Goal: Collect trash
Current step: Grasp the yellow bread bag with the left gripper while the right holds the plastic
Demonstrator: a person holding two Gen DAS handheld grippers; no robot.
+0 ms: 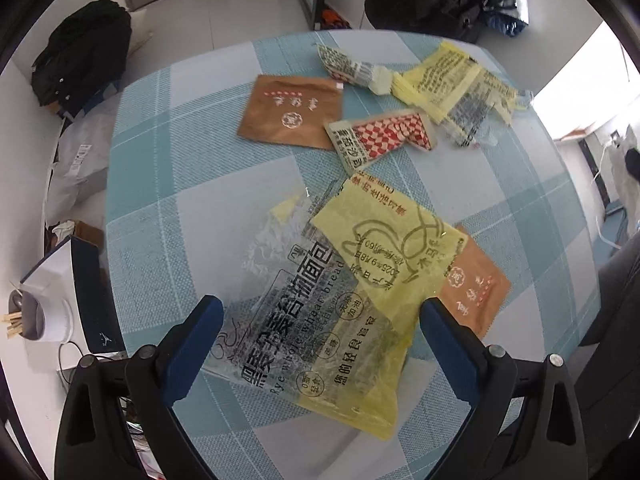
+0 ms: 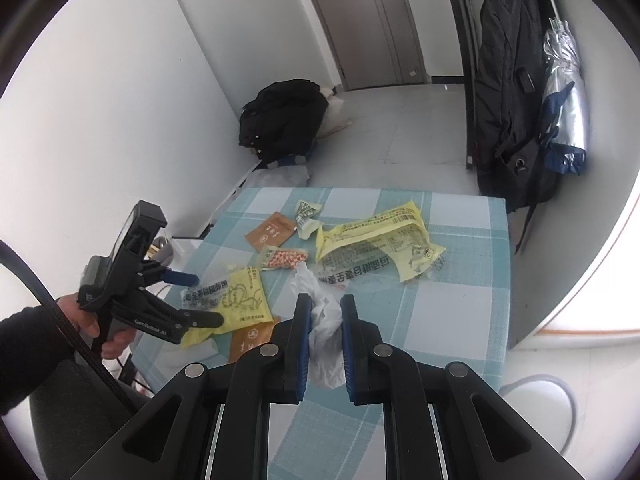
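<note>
Several wrappers lie on a blue-checked table (image 1: 160, 168). My left gripper (image 1: 320, 316) is open and hovers over a yellow and clear bread bag (image 1: 344, 300), its fingers either side of it; it also shows in the right wrist view (image 2: 196, 300). A brown packet (image 1: 476, 280) lies under the bag's right edge. Farther off lie another brown packet (image 1: 292, 110), a red-checked packet (image 1: 384, 136) and a torn yellow wrapper (image 1: 452, 84). My right gripper (image 2: 325, 304) is shut on a crumpled white tissue (image 2: 326, 320), above the table's near part.
A white cup with wooden sticks (image 1: 36, 316) stands left of the table. A black bag (image 2: 284, 116) lies on the floor beyond. A black backpack (image 2: 512, 92) and a silver umbrella (image 2: 564, 92) hang at the right. A white round stool (image 2: 536, 404) stands near the table's right side.
</note>
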